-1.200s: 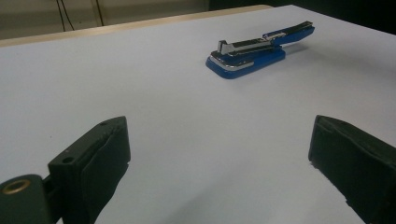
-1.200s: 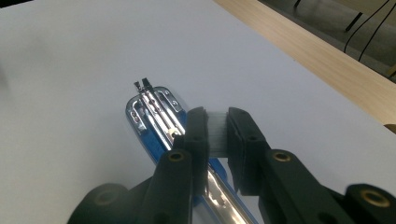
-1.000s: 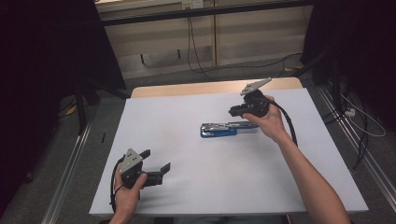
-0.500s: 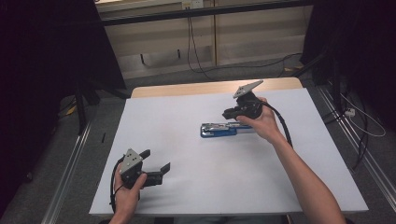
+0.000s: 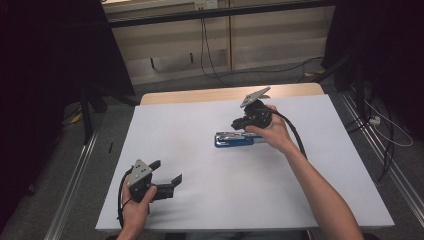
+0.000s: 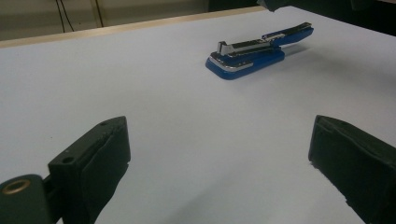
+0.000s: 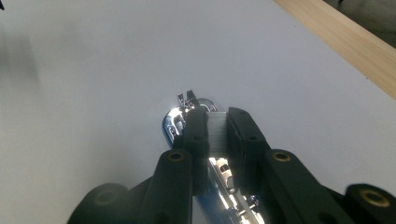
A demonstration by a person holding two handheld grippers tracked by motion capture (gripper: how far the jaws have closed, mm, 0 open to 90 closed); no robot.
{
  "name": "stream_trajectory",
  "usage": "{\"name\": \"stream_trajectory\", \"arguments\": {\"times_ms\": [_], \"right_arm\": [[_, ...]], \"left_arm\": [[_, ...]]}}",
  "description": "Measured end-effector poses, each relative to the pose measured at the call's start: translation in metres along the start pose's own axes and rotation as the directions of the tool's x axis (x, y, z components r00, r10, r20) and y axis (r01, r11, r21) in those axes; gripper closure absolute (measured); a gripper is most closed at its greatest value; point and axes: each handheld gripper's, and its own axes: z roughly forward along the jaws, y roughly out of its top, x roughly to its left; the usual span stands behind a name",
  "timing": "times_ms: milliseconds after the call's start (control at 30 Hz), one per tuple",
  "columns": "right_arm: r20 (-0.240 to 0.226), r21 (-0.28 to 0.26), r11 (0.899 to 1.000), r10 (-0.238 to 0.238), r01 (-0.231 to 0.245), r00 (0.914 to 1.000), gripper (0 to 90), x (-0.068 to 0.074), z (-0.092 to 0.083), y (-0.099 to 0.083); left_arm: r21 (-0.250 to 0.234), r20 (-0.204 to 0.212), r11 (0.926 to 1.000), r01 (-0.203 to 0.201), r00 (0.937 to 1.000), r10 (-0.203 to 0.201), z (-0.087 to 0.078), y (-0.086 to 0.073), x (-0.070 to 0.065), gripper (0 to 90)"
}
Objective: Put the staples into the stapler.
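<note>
Stapler (image 5: pixel 235 139) position: centre of the high view, lying flat on the white bench (image 5: pixel 210 200) with its long axis running left to right. The body is blue with a bright metal top arm. In the left gripper view the stapler (image 6: pixel 254 52) sits in the upper centre-right of the frame, metal arm slightly raised above the blue base.

Right hand-held gripper (image 5: pixel 240 123): located just above and to the right of the stapler in the high view, held by the right hand (image 5: pixel 272 131), with the grey plate on top and the cable trailing down along the forearm. In the right gripper view the right hand-held gripper (image 7: pixel 217 126) has its two black jaws drawn close together, with a pale ridged strip between the pads; the strip looks like a bar of staples, though this is not certain. The jaws pinch that strip directly over the shiny metal of the stapler (image 7: pixel 173 122).

Left hand-held gripper (image 5: pixel 167 175): lower left of the high view, well apart from the stapler, held by the left hand (image 5: pixel 136 200). In the left gripper view its jaws stand wide apart with bare bench surface between them.
</note>
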Motion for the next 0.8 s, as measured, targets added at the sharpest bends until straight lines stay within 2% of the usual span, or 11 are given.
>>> {"name": "stream_trajectory", "arguments": {"times_ms": [133,300,400,800], "right_arm": [[0.018,-0.006,1.0,-0.009,0.01,0.9998,79.0,0.001,0.004,0.0],[0.0,0.006,1.0,-0.03,0.03,0.9995,79.0,0.004,0.01,0.004],[-0.011,0.057,0.998,-0.023,0.024,0.9997,79.0,0.005,0.02,0.004],[-0.035,0.047,0.999,-0.009,0.011,0.9993,78.9,0.004,0.031,0.009]], "left_arm": [[0.001,-0.001,1.0,0.0,1.0,0.0,0.0,0.0,0.0,5.7],[0.002,0.002,1.0,0.0,1.0,0.0,0.001,0.0,0.0,5.7],[-0.001,0.005,1.0,-0.004,1.0,0.004,0.0,0.0,0.0,5.7],[0.002,0.003,1.0,-0.006,1.0,0.006,-0.001,0.0,0.0,5.6]]}}
